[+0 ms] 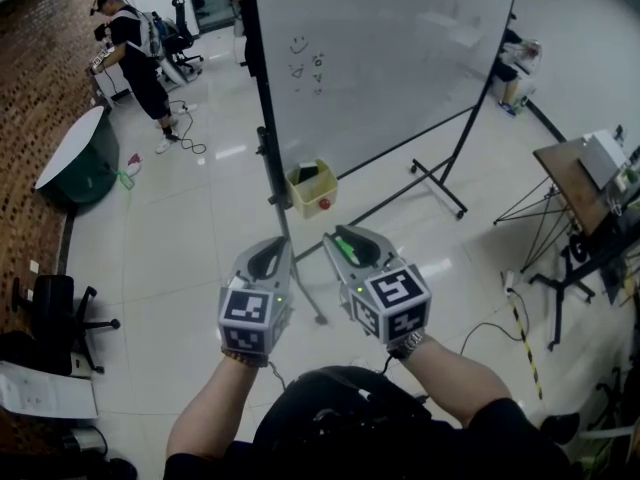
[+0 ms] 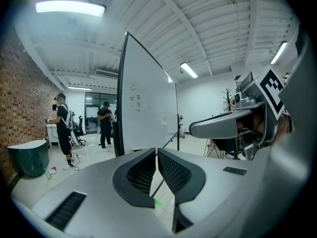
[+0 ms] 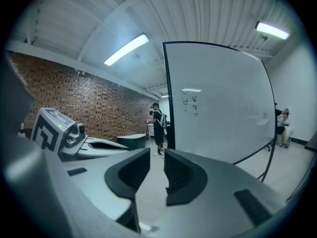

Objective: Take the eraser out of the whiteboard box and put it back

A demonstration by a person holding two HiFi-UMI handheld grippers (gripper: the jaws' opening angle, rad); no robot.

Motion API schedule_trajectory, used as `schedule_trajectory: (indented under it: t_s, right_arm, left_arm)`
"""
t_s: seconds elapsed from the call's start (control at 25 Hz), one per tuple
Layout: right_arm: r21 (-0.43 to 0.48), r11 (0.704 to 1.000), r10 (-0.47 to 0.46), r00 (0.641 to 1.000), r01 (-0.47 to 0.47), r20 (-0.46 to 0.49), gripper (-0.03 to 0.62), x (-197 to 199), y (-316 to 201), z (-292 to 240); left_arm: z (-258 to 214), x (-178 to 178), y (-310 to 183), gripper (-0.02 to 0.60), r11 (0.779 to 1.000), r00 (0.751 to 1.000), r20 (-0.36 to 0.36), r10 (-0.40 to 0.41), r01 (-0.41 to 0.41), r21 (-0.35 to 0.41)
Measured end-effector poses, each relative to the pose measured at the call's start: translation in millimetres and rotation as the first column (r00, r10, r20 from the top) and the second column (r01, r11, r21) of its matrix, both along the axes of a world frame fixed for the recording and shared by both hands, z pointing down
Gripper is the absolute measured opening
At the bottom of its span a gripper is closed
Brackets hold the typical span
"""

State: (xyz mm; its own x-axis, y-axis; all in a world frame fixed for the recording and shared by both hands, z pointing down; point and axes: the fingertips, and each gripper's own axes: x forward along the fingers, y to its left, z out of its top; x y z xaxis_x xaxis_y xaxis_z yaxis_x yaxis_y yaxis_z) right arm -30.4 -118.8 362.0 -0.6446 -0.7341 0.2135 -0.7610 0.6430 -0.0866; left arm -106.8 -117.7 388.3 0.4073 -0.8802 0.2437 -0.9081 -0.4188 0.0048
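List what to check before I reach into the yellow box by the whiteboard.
1. The yellow box is in view below the whiteboard: ok.
2. The eraser is inside: a dark object lies in the box, but whether it is the eraser, cannot tell.
3. The left gripper is empty, jaws shut: ok.
4. The right gripper is empty: ok.
5. The right jaws are wide enough to take the object: probably not ok, the gap is narrow.

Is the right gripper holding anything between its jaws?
No, the right gripper has a gap between its jaws, and only floor shows through it.
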Motion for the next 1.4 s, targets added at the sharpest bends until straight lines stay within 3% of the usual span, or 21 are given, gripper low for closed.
schedule_trajectory:
  t_s: [0.24, 0.72, 1.4]
  right_arm:
    - [0.006, 1.000, -0.012, 1.000, 0.012, 0.006, 0.025, 9, -9, -3]
    - [0.043, 0.996, -0.081, 0.997, 0.080, 0.010, 0.021, 20, -15, -7]
    - [0.037, 0.995, -0.095, 0.995, 0.095, -0.009, 0.021, 29, -20, -1]
  left_arm:
    - [-8, 9, -8, 0.015, 1.000, 1.000, -0.011, -0.020, 0.020, 0.009]
    - [-5, 26, -17, 0.014, 0.999, 0.999, -0.005, -0.044, 0.044, -0.003]
    - [-1, 34, -22, 0.015, 0.998, 0.998, -0.004, -0.057, 0.057, -0.013]
